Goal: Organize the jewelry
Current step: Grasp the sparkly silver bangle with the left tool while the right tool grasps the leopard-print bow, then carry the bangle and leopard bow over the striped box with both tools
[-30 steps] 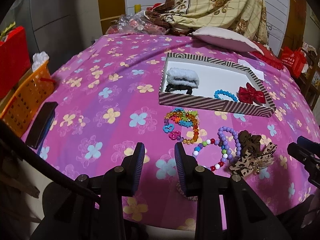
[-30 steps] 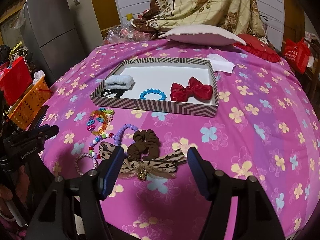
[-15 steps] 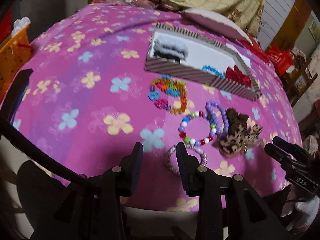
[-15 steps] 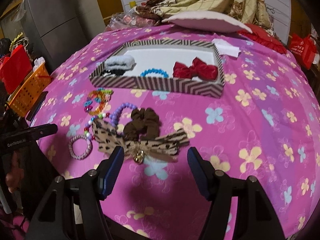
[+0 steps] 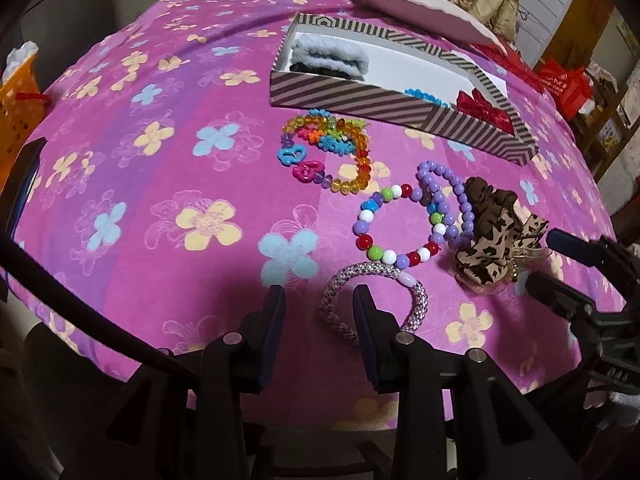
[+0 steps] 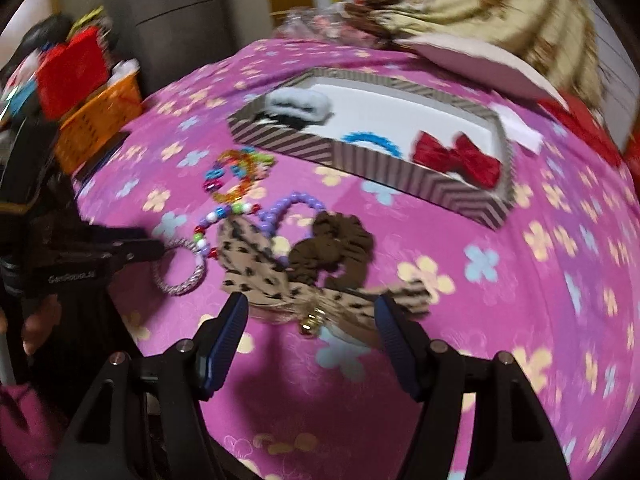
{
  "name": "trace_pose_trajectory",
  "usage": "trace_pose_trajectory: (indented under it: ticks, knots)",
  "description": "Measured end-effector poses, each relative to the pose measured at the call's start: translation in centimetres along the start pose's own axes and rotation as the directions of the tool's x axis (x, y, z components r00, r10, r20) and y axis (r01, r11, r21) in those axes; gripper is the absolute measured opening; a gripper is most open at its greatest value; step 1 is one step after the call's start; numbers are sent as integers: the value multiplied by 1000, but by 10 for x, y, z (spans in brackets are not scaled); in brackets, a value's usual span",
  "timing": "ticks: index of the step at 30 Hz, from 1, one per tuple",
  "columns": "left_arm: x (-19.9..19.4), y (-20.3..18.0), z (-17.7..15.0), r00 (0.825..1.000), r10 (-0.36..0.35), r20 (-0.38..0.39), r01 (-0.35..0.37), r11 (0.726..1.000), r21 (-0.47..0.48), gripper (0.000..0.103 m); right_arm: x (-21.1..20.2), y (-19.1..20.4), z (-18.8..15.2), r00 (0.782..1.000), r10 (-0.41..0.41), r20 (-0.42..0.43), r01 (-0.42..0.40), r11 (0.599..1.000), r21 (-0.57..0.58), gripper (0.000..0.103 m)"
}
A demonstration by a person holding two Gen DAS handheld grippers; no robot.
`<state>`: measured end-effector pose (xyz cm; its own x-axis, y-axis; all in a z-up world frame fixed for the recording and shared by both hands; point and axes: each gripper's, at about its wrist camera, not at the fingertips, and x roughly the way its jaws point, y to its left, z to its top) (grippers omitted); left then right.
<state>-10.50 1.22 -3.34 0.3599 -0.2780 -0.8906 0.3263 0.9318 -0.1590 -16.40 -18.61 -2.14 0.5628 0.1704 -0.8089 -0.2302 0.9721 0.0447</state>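
Observation:
On the pink flowered cloth (image 5: 160, 208) my left gripper (image 5: 319, 306) hangs open over a pink-and-silver woven bracelet (image 5: 362, 270). The ring's left rim lies between the fingers, and the right finger covers part of it. My right gripper (image 6: 312, 316) is open and straddles the gold bell at the middle of a leopard-print bow (image 6: 256, 276). Beside the bow lie a brown scrunchie (image 6: 332, 240), a purple bead bracelet (image 5: 456, 188), a round-bead bracelet (image 5: 364, 240) and a bright plastic bracelet (image 5: 328, 148). The striped box (image 5: 400, 108) holds a white scrunchie, a blue bracelet and a red bow.
An orange basket (image 6: 100, 120) and a dark flat object (image 5: 20, 184) sit at the cloth's left edge. A pillow (image 5: 420, 4) and piled bedding lie behind the box. Red bags (image 5: 568, 84) stand at the far right. A person's hand (image 6: 36, 320) holds the left gripper.
Both grippers came down towards the cloth and tilted downwards. The woven bracelet came in between the left fingers, which stand a little wider. The right gripper rolled and closed in on the bow.

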Motion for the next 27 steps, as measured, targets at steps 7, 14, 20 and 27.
trace_pose_trajectory:
  ticks: [7, 14, 20, 27]
  knots:
    - [7, -7, 6, 1000, 2, -8, -2, 1000, 11, 36, 15, 6, 11, 999, 35, -31, -38, 994, -100, 69]
    - [10, -14, 7, 1000, 6, 8, -6, 999, 49, 35, 37, -3, 9, 996, 1, -88, -15, 987, -159, 56]
    - [12, -14, 10, 1000, -3, 15, 2, 997, 73, 8, 31, -20, 11, 998, 19, -54, -22, 999, -46, 26]
    - [-6, -10, 14, 997, -58, 40, 56, 997, 58, 7, -1, -27, 16, 998, 37, 42, -39, 998, 45, 13]
